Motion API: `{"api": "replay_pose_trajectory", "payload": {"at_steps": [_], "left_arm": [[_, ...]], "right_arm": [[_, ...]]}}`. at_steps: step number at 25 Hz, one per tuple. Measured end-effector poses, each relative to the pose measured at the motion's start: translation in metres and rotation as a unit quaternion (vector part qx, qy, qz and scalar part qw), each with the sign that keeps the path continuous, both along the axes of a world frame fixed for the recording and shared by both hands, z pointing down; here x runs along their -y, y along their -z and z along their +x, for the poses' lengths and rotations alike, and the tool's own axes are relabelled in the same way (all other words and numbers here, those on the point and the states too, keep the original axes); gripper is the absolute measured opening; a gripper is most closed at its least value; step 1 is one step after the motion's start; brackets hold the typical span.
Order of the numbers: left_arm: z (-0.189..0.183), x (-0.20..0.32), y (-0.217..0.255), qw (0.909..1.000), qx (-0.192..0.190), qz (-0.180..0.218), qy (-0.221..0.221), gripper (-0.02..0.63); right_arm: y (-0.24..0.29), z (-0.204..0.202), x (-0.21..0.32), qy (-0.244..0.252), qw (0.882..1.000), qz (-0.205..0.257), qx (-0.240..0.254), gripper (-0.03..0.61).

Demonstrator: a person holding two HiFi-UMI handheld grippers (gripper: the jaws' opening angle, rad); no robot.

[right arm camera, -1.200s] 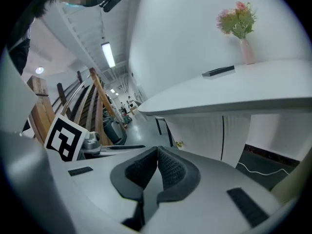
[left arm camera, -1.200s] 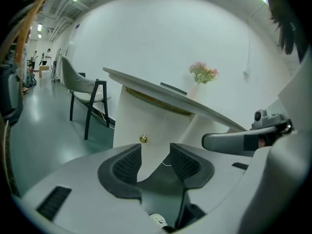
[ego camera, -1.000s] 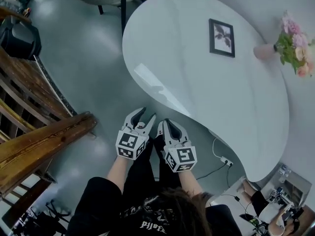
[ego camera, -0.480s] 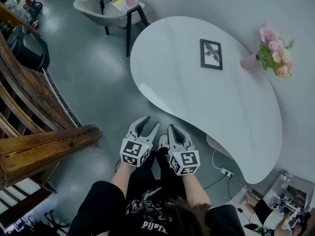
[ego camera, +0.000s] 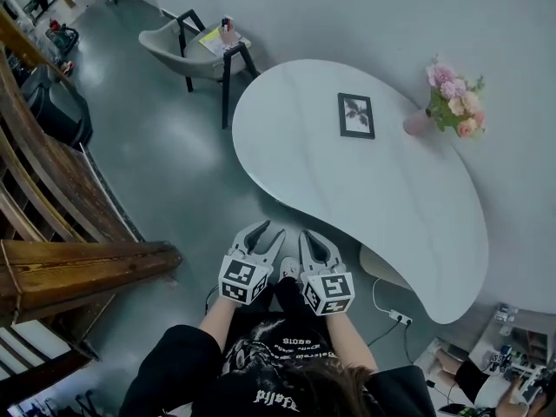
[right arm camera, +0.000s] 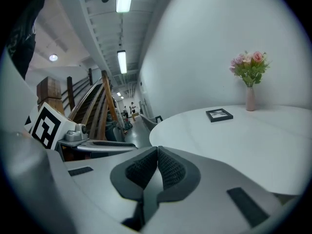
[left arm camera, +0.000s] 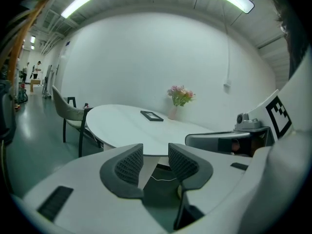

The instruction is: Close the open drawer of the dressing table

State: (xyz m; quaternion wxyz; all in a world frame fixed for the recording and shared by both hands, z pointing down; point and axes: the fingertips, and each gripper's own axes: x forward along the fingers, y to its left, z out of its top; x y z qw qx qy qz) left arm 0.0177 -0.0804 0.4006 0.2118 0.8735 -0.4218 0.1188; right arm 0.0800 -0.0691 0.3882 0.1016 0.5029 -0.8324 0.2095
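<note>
Item: white, glossy, kidney-shaped dressing table (ego camera: 408,207), set on a grey polished floor (ego camera: 174,172) against the far wall; on its top a black-framed picture (ego camera: 356,115) is laid flat and, to the right of it, a pink vase (ego camera: 417,124) of pink and yellow flowers is stood upright. Drawer: shown in no view; whatever sits under the top is hidden by it, so whether the drawer is open or closed cannot be told. Left gripper (ego camera: 266,233): held just off the table's near edge, jaws apart and closing, nothing between the pads. Right gripper (ego camera: 310,241): held just beside the left one, pads met at the tips, nothing held. Surroundings: grey shell chair (ego camera: 174,46) with black legs at the far left, brown wooden stair rail (ego camera: 78,268) at the left, white power strip (ego camera: 398,318) with its cable on the floor at the near right. Hazards, as judged: the table edge could be struck if the drawer is reached for unseen; the drawer could be jammed askew by an off-centre push; the vase could be toppled by a hard shove; the cable could be caught underfoot
</note>
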Motion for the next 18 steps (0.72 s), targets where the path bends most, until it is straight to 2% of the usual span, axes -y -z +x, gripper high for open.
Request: {"api": "replay_pose_trajectory", "payload": {"at_steps": [8, 13, 18], "left_arm": [[0.009, -0.020, 0.023, 0.9998, 0.006, 0.017, -0.012, 0.175], [0.012, -0.021, 0.034, 0.9997, -0.015, 0.019, -0.001, 0.172], [0.007, -0.030, 0.038, 0.9998, -0.010, 0.018, -0.005, 0.160]], "right_arm": [[0.027, 0.010, -0.011, -0.019, 1.000, 0.019, 0.005, 0.026], [0.032, 0.020, -0.021, -0.029, 0.999, 0.022, 0.001, 0.026], [0.038, 0.022, -0.028, -0.040, 0.999, 0.031, 0.008, 0.026]]}}
